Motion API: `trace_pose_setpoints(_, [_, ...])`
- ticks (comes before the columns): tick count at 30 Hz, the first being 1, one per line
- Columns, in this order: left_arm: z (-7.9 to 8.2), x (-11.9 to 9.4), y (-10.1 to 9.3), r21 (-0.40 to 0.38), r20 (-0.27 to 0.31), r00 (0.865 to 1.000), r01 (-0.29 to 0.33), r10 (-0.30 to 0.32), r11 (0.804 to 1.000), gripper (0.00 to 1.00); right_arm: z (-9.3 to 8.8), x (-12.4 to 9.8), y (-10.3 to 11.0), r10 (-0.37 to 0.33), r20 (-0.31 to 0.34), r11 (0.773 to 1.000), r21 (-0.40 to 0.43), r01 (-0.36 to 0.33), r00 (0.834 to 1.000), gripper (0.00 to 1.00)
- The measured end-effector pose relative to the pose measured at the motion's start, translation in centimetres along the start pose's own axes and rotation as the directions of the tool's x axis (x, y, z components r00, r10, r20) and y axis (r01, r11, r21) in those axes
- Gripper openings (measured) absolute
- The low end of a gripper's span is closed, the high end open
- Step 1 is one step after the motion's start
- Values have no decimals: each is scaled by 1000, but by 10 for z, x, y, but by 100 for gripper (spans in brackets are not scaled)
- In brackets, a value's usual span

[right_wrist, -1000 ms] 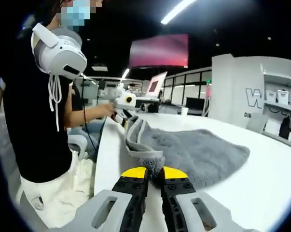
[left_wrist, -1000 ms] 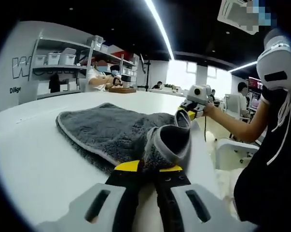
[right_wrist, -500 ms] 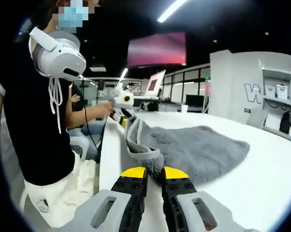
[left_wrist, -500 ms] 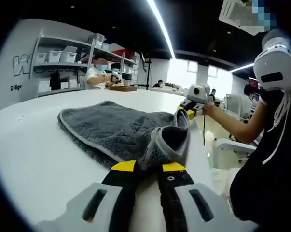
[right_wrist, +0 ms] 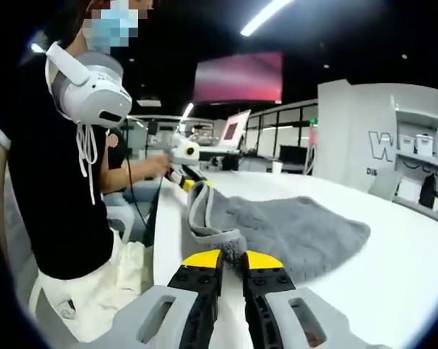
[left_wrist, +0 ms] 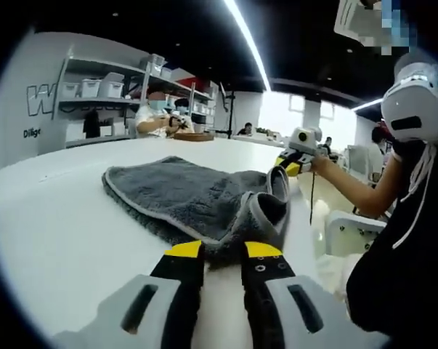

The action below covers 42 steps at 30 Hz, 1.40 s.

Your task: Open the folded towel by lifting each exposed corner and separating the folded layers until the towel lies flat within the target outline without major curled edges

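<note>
Two tongs, left tongs (left_wrist: 222, 251) and right tongs (right_wrist: 232, 259), each clamp a corner of one grey towel (left_wrist: 186, 196).

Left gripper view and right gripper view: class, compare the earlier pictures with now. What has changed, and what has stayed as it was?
Little has changed. The left gripper and right gripper each stay shut on a near corner of the grey towel, lifted slightly off the white table. The views have shifted a little, so the cameras moved. Nothing was let go; the towel is still folded.

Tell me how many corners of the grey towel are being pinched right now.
2. The left tool pinches one near corner of the towel; the right tool pinches the other. The far corners lie free.
</note>
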State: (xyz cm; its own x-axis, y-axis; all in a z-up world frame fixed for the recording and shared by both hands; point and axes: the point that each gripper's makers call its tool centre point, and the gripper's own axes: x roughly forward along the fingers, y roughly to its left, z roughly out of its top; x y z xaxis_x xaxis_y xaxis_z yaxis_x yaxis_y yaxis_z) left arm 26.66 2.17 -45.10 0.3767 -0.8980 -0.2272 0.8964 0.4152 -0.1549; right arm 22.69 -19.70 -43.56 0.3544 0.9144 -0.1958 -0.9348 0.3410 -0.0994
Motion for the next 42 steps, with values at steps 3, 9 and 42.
trace_pose_setpoints(3, [4, -4, 0, 8, 7, 1000, -4, 4, 1000, 17, 5, -1, 2, 2, 10, 1000, -8, -2, 1000, 5])
trace_pose_setpoints(9, [14, -8, 8, -2, 40, 998, -39, 39, 999, 16, 18, -4, -3, -25, 58, 1000, -9, 25, 998, 5])
trace_pose_setpoints(42, [66, -6, 48, 57, 123, 979, -172, 164, 983, 0, 48, 14, -76, -122, -42, 990, 59, 125, 992, 0])
